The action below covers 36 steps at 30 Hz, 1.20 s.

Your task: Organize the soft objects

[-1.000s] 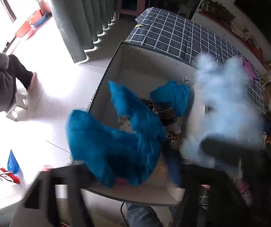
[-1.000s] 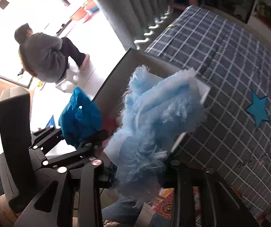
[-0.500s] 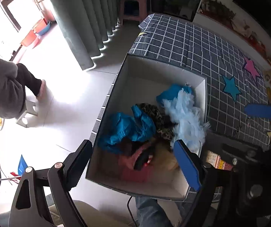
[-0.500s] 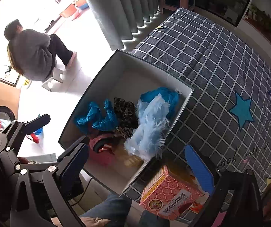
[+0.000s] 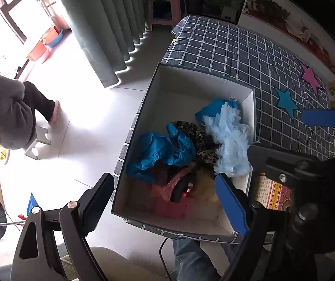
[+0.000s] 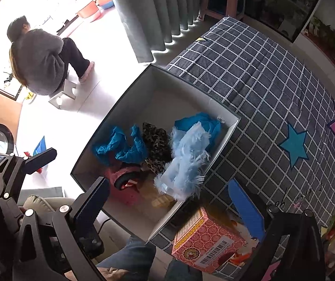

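An open box (image 5: 179,82) (image 6: 158,79) with white inner walls holds soft things: a light blue fluffy piece (image 5: 230,145) (image 6: 186,159), a crumpled blue cloth (image 5: 162,152) (image 6: 120,147), a leopard-print piece (image 5: 197,140) (image 6: 158,145), a pink plush item (image 5: 167,196) (image 6: 125,180). My left gripper (image 5: 165,203) is open and empty above the box's near end. My right gripper (image 6: 167,201) is open and empty above the box's near right corner.
The box stands against a bed with a dark checked cover (image 5: 249,53) (image 6: 272,82) bearing star patches. A pink patterned carton (image 6: 204,241) lies on the bed's near edge. A person (image 6: 38,58) sits on a stool on the white floor. Grey curtains (image 5: 101,23) hang behind.
One second ago the left gripper held the blue cloth and the right held the light blue fluffy piece over the box. Both were let go into the box; both grippers opened and drew back.
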Motion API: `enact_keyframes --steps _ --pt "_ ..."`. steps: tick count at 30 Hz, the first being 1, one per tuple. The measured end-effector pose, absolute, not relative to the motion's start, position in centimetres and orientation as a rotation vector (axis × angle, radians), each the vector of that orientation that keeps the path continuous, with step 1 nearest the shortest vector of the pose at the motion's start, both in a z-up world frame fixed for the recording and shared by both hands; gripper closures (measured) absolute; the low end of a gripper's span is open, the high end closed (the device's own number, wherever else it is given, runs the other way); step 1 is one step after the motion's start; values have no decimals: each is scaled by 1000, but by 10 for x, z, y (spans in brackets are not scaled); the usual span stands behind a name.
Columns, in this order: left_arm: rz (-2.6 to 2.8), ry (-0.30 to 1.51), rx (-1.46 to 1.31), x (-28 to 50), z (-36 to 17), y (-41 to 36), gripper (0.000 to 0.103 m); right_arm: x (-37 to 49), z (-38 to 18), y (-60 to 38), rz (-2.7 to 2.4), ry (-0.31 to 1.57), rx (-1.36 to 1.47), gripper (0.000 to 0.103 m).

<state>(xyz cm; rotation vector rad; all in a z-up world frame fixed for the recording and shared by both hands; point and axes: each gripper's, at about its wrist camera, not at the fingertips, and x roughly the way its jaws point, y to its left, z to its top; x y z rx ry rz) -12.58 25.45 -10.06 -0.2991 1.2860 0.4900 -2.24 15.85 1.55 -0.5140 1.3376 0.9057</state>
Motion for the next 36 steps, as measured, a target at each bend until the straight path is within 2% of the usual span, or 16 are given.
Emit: enact_keyframes --steps 12,32,36 --pt "479 1285 -301 -142 -73 253 13 -28 15 160 901 1340 -524 1" --pt "460 1301 -314 -149 -75 256 13 -35 14 159 877 1343 -530 1" --pt "433 1237 -348 -155 -69 260 13 -35 14 162 867 1344 -536 1"
